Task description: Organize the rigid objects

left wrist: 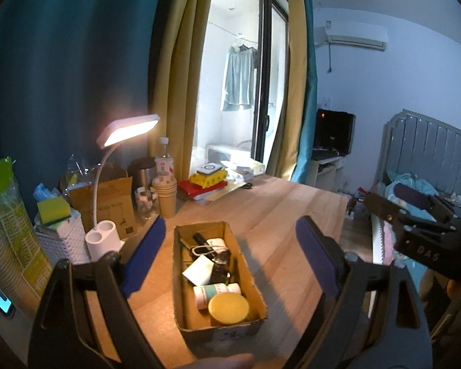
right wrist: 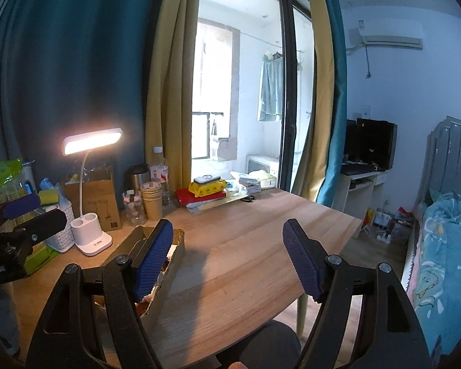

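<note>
Left wrist view, far left of the frame: a stack of paper cups in plastic wrap (left wrist: 3, 230), then a white woven basket (left wrist: 61, 240) with a yellow-green sponge (left wrist: 53, 210) on top, and a lit desk lamp (left wrist: 127, 129) bending over the brown paper bag (left wrist: 107, 203). Dead center, low in the frame, the cardboard box (left wrist: 218, 326) sits on the wooden desk (left wrist: 276, 209), stuffed with small stuff: a round yellow lid (left wrist: 229, 309) at the near end, a little white bottle (left wrist: 215, 292) lying on its side just behind it, and a white tag plus some dark bits I can't make out. The left claw (left wrist: 230, 252) is spread wide with the box showing between its blue pads, nothing pinched.

Right wrist view: same box (right wrist: 166, 279) is lower left, partly hidden behind one pad. The right claw (right wrist: 227, 258) is spread too, empty, bare desk (right wrist: 246, 246) between the pads. Bed (right wrist: 445, 261) is at the far right.
</note>
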Motion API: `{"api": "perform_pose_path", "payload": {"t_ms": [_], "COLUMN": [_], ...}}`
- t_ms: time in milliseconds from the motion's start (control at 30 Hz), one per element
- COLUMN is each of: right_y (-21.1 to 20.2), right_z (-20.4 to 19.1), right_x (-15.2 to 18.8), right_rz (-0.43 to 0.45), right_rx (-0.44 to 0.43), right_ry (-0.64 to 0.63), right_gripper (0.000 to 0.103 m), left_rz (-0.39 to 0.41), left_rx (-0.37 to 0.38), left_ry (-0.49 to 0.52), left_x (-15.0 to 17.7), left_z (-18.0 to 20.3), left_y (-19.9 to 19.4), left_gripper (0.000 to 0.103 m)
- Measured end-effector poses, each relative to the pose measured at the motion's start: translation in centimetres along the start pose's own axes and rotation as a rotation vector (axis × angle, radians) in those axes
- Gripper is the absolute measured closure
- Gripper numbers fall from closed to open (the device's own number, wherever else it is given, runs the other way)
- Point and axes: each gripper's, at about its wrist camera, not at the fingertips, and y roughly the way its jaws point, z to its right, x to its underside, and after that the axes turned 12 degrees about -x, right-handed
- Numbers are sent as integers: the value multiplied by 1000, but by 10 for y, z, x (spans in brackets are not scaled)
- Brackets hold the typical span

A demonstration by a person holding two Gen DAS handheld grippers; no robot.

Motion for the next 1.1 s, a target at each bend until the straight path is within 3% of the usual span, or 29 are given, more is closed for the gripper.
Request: {"api": "perform_pose_path", "payload": {"t_ms": [167, 433, 1100], "right_y": [-8, -5, 4], "right_z": [-4, 0, 4], "right_x": [-2, 0, 4], "right_rz": [24, 26, -8], "right_rx": [19, 16, 2], "right_ry": [2, 12, 18], "right_gripper": [26, 26, 26], "left_rz": [20, -12, -17], "left_rx": [-19, -24, -29], "left_ry": [29, 24, 14], "left_x": [0, 1, 2], "left_z": [5, 4, 0], "left_y": [-8, -1, 4], "left_gripper": [15, 15, 15]}}
